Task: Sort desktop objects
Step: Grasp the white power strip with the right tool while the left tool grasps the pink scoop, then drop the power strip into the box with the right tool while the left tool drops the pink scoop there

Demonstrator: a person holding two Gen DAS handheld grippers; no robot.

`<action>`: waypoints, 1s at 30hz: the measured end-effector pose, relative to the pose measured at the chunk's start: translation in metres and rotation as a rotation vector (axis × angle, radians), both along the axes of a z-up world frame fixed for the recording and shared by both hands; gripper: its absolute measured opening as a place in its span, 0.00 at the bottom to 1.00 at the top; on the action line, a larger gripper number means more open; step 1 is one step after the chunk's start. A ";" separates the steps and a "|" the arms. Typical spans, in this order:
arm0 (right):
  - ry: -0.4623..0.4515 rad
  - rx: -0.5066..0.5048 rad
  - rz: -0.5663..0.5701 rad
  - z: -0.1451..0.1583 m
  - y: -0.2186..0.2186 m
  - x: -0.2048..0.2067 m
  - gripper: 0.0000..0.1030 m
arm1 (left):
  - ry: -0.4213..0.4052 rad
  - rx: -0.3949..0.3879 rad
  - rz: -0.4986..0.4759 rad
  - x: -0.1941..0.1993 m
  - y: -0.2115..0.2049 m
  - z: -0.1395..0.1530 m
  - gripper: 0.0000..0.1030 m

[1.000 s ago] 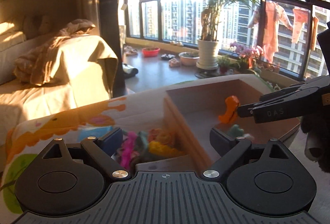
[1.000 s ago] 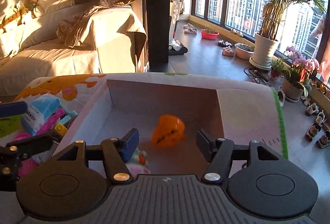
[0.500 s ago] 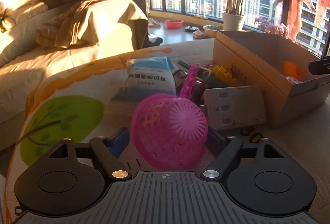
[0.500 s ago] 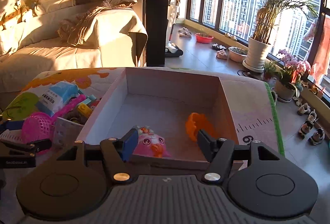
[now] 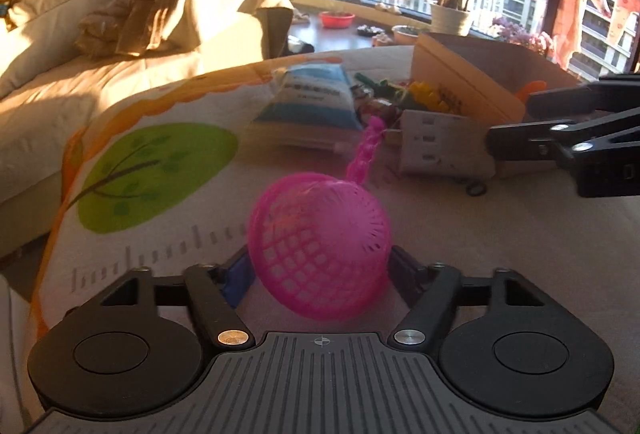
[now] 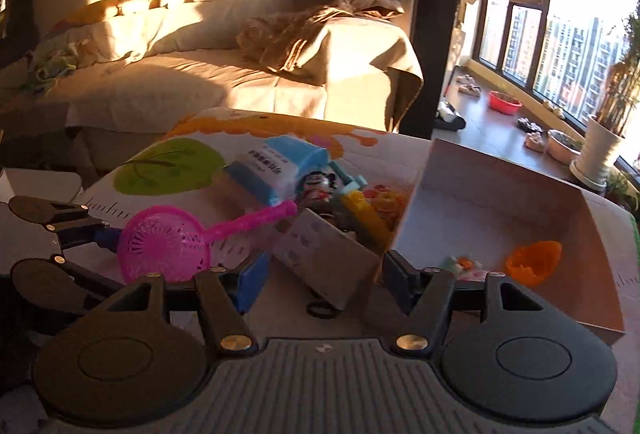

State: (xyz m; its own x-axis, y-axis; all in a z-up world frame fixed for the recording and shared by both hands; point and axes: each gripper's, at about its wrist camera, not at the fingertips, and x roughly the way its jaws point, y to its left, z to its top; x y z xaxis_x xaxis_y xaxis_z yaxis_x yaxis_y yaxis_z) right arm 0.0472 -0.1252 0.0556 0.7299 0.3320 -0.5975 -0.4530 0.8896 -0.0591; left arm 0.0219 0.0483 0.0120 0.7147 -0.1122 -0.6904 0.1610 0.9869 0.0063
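Right now the left claw (image 5: 320, 270) grips the pink strainer (image 5: 320, 242) just above the surface (image 5: 500, 234). The right claw (image 6: 320, 282) is open and empty. Farther off, the toy pile (image 6: 352, 202) waits; the cardboard box (image 6: 500, 202) holds only two toys.

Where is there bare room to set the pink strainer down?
Inside the cardboard box, the floor behind the orange toy is bare. The mat between the strainer and right gripper is open. The toy pile beside the box is crowded.
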 end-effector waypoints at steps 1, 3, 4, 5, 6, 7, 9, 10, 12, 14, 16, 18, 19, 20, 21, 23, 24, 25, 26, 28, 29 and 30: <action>-0.002 -0.013 0.033 -0.003 0.009 0.002 0.64 | -0.004 0.001 0.008 -0.002 0.003 0.000 0.86; -0.001 -0.052 0.081 -0.008 0.026 0.010 0.64 | -0.005 -0.001 0.020 -0.002 0.007 0.000 0.89; -0.011 -0.087 0.096 -0.011 0.034 0.014 0.64 | -0.003 -0.005 0.025 -0.002 0.008 0.000 0.91; -0.028 -0.131 0.108 -0.015 0.042 0.018 0.64 | -0.002 -0.010 0.031 -0.001 0.010 -0.001 0.92; -0.051 -0.177 0.112 -0.018 0.048 0.021 0.64 | 0.000 -0.014 0.035 -0.001 0.011 -0.002 0.92; -0.066 -0.219 0.113 -0.021 0.053 0.026 0.64 | 0.002 -0.020 0.037 -0.001 0.012 -0.002 0.93; -0.053 -0.271 0.123 -0.028 0.060 0.038 0.65 | 0.004 -0.030 0.039 -0.001 0.014 -0.003 0.94; -0.036 -0.283 0.126 -0.032 0.063 0.043 0.66 | 0.004 -0.034 0.038 0.000 0.014 -0.004 0.94; -0.016 -0.311 0.130 -0.040 0.065 0.047 0.69 | 0.002 -0.041 0.039 -0.001 0.016 -0.005 0.95; 0.006 -0.310 0.127 -0.043 0.065 0.046 0.67 | 0.000 -0.043 0.040 -0.001 0.016 -0.006 0.96; 0.011 -0.291 0.144 -0.039 0.064 0.038 0.55 | -0.002 -0.045 0.039 -0.001 0.017 -0.006 0.97; 0.058 -0.261 0.161 -0.035 0.060 0.030 0.49 | -0.002 -0.041 0.041 -0.001 0.016 -0.006 0.97; 0.083 -0.242 0.165 -0.034 0.057 0.026 0.47 | -0.001 -0.041 0.042 -0.001 0.016 -0.006 0.97; 0.096 -0.233 0.169 -0.034 0.053 0.021 0.47 | 0.000 -0.042 0.044 -0.001 0.016 -0.006 0.97; 0.102 -0.230 0.167 -0.034 0.049 0.015 0.47 | 0.000 -0.041 0.045 -0.001 0.016 -0.006 0.97; 0.117 -0.213 0.152 -0.035 0.037 0.002 0.47 | 0.002 -0.038 0.047 -0.001 0.015 -0.006 0.97; 0.138 -0.193 0.145 -0.034 0.030 -0.003 0.47 | 0.004 -0.036 0.048 -0.002 0.014 -0.006 0.97; 0.168 -0.166 0.135 -0.034 0.022 -0.007 0.47 | 0.005 -0.033 0.048 -0.002 0.014 -0.006 0.97; 0.203 -0.139 0.119 -0.034 0.013 -0.011 0.47 | 0.006 -0.030 0.048 -0.002 0.013 -0.006 0.97; 0.232 -0.097 0.080 -0.035 -0.006 -0.020 0.46 | 0.008 -0.026 0.044 -0.002 0.011 -0.005 0.97; 0.231 -0.094 0.055 -0.036 -0.015 -0.025 0.46 | 0.009 -0.022 0.042 -0.002 0.010 -0.005 0.97; 0.226 -0.088 0.028 -0.036 -0.024 -0.030 0.46 | 0.008 -0.018 0.040 -0.002 0.008 -0.005 0.97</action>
State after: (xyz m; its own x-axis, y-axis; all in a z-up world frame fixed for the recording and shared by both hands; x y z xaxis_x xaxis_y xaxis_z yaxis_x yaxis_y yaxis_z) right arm 0.0167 -0.1490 0.0198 0.5655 0.2896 -0.7723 -0.4881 0.8723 -0.0302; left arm 0.0194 0.0566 0.0071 0.7131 -0.0957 -0.6945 0.1211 0.9926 -0.0124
